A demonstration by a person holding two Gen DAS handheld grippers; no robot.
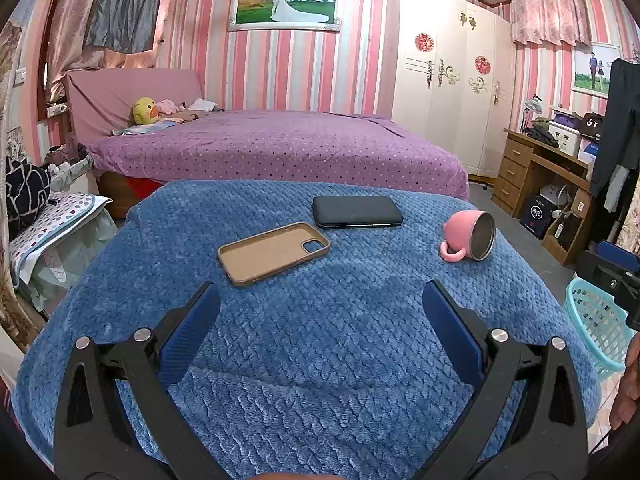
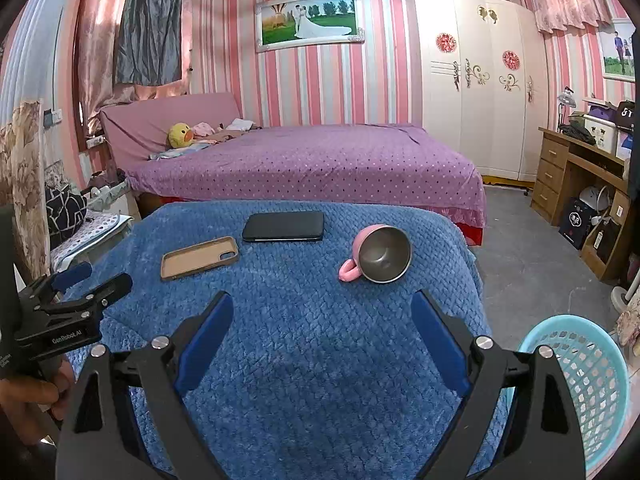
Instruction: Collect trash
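Nothing collected yet; left gripper point(image 1: 320, 312) and right gripper point(image 2: 322, 320) both spread wide, empty, over blue blanket point(image 2: 304, 344); next likely reach toward tipped pink cup point(image 2: 376, 256), then basket point(image 2: 580, 384)

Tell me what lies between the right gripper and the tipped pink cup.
Only bare blue blanket separates the right gripper from the pink cup, seen in the right wrist view.

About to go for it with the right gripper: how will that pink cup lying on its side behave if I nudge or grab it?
The pink cup lies tipped on the plush blue blanket, so a nudge may roll it, though its handle probably stops that. The metal-looking inside suggests it is rigid, not fragile. The smooth rim could slip.
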